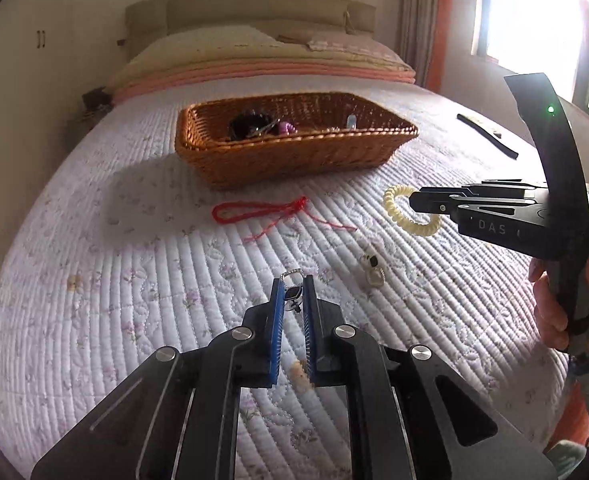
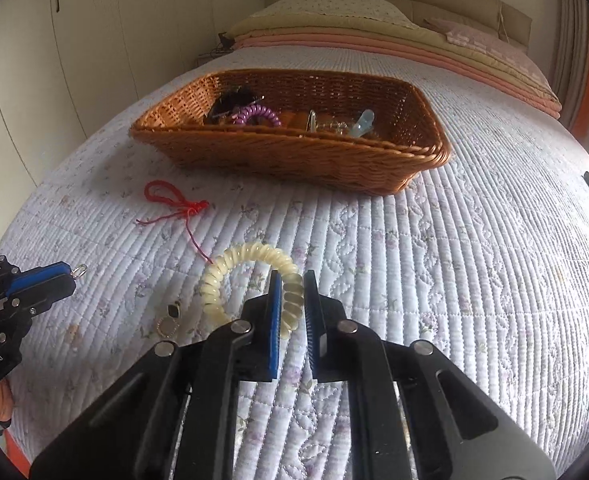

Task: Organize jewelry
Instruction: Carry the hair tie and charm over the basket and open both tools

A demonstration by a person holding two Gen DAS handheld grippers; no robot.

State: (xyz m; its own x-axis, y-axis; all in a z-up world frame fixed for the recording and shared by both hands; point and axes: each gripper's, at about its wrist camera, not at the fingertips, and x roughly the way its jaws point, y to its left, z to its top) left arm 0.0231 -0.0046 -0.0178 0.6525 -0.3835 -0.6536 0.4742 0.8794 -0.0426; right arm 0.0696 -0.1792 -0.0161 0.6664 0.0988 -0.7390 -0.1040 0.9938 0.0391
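A wicker basket [image 1: 294, 156] [image 2: 294, 160] stands on the quilted bed with a black piece, a purple coil tie [image 2: 256, 115] and clear pieces inside. My left gripper [image 1: 293, 286] is shut on a small silver earring [image 1: 292, 292] just above the quilt; it also shows in the right wrist view [image 2: 70, 274]. My right gripper [image 2: 292, 292] [image 1: 414, 202] is shut on a pale yellow coil hair tie [image 2: 246, 272] [image 1: 406, 212]. A red cord bracelet [image 1: 262, 212] [image 2: 174, 204] lies in front of the basket. A second small earring [image 1: 372, 270] [image 2: 170, 320] lies between the grippers.
A black strip [image 1: 490, 138] lies at the bed's right side. Folded blankets and pillows [image 1: 262, 60] sit at the headboard. Wardrobe doors [image 2: 54, 60] stand to the left, a bright window [image 1: 534, 12] to the right.
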